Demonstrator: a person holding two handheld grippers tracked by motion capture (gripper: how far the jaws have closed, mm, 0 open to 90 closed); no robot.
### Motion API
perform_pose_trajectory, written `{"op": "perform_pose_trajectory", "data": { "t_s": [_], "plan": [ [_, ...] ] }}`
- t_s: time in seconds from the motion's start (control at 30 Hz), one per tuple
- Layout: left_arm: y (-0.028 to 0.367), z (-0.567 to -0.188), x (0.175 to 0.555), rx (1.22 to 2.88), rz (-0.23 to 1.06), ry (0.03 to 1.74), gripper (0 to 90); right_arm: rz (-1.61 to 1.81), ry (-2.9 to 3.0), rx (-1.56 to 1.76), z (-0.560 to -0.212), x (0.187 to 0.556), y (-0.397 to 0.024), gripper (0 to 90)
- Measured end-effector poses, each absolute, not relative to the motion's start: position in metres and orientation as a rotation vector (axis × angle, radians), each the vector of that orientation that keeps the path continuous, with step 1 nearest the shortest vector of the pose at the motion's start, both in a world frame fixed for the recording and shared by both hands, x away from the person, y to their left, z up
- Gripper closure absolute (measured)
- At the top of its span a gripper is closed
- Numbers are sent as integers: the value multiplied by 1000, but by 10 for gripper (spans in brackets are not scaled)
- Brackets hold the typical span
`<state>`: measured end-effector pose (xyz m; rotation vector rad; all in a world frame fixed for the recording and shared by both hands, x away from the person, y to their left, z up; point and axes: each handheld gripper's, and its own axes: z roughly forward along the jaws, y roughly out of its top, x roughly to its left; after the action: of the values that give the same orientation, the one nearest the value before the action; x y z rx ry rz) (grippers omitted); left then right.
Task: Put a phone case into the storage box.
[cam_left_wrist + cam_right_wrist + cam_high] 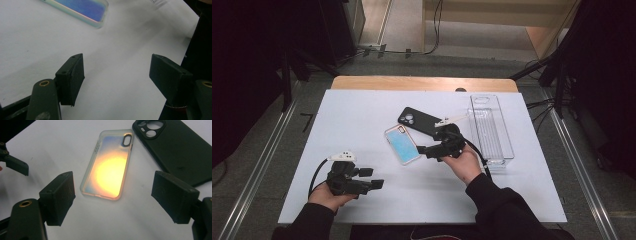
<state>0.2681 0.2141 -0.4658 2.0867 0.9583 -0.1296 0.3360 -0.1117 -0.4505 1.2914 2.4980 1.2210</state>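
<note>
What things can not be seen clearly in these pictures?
- Iridescent phone case: cut off by the top edge in the left claw view.
- Black phone case: cut off by the right edge in the right claw view.
- Clear plastic tray: its near end is partly hidden behind the right hand in the high view.

- Bench (pixel 362 130): white top, wooden far edge.
- Iridescent clear phone case (pixel 402 144), flat, mid-bench.
- Black phone case (pixel 419 121) touching its far end.
- Clear plastic tray (pixel 490 128), right side.
</note>
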Motion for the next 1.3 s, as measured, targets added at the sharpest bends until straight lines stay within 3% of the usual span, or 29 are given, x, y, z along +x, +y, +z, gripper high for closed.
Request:
{"op": "perform_pose_trajectory", "data": {
  "t_s": [0.7,0.77,0.83,1.3],
  "plan": [
    [215,-466,268,2093,-127,961,280,1189,2503,1282,-450,370,-67,120],
    [215,-466,268,2093,-127,961,281,1182,2506,1279,-450,371,-65,100],
    [214,-466,268,2093,-130,962,280,1191,2505,1273,-452,375,-59,0],
    [214,-466,268,2094,-132,957,281,1121,2475,1357,-458,385,-33,0]
  ]
}}
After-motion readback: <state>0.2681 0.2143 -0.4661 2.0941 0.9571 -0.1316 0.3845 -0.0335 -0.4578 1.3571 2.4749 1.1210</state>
